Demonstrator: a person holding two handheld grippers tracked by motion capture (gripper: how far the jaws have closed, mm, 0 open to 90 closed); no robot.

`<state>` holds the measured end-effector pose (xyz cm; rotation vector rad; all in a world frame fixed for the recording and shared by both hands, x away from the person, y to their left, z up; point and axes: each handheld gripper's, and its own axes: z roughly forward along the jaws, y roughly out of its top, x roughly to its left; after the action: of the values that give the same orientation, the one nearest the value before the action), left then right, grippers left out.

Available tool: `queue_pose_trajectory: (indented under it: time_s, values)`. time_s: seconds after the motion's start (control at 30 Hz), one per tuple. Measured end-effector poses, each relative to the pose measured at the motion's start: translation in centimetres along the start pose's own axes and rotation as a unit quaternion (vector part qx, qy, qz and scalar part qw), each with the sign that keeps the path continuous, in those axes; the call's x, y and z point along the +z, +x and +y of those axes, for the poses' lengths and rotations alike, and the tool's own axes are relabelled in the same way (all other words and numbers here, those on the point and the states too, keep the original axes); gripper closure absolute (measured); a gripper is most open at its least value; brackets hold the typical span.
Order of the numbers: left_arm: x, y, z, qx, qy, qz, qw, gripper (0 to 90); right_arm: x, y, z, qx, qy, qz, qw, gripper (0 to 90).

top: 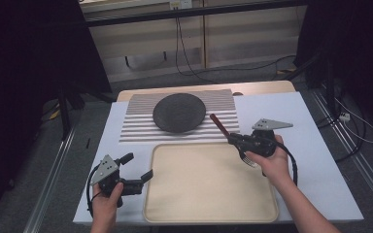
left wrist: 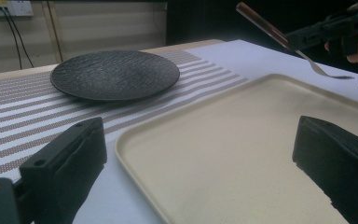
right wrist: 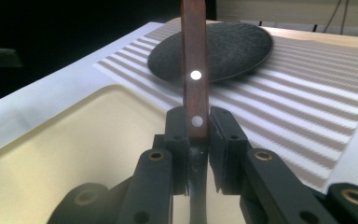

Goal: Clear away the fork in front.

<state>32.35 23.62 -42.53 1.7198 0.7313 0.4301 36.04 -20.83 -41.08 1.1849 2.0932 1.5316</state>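
High view: right gripper (top: 235, 141) sits over the tray's upper right corner, at about 2 o'clock from the tray's centre, held by the right hand (top: 272, 162). Its jaws are clamped on a fork (top: 226, 132): the brown wooden handle sticks out toward 11 o'clock, over the striped placemat (top: 136, 127), and the metal tines show below the hand, toward 5 o'clock, above the tray surface. The fork is off the table, carried in the air.

Right gripper view: both pads press the handle (right wrist: 194, 70) at its lower rivet; the metal neck runs down between the jaws. The handle points up at 12 o'clock, across the dark round plate (right wrist: 235, 49).

Left gripper (top: 137, 171) rests at 9 o'clock from the tray's centre, just beside the tray's left rim, in the left hand (top: 108, 199). Its jaws stand wide apart with nothing between them; the left gripper view looks across the cream tray (left wrist: 223, 154) between them.

Black textured plate (top: 179, 112) lies on the placemat at 12 o'clock from the tray (top: 209, 213), apart from it.
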Motion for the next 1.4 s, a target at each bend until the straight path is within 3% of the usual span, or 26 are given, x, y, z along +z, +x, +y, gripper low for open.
queue_pose_trajectory:
  time_s: [0.2,0.47,0.77,1.2,1.4]
  values:
    - [0.1,-0.2,0.1,-0.002,-0.001,-0.002,1.0000,3.0,-1.0,1.1,-1.6,0.004,-0.014,0.009,0.9999,78.5]
    - [0.4,-0.8,0.9,-0.007,-0.008,-0.011,0.9999,2.7,-1.6,2.1,-2.4,0.007,-0.023,0.017,0.9996,78.4]
    - [2.4,-2.8,1.8,-0.006,0.002,-0.054,0.9985,2.6,-0.7,3.9,-2.4,-0.009,-0.024,0.030,0.9992,78.4]
    - [5.5,-4.9,3.0,-0.006,0.005,-0.072,0.9974,2.8,-0.4,4.9,-2.5,-0.012,-0.039,0.042,0.9983,78.4]
    - [6.3,-5.2,3.1,-0.003,0.009,-0.077,0.9970,2.9,0.0,5.4,-2.7,-0.018,-0.037,0.047,0.9980,78.4]
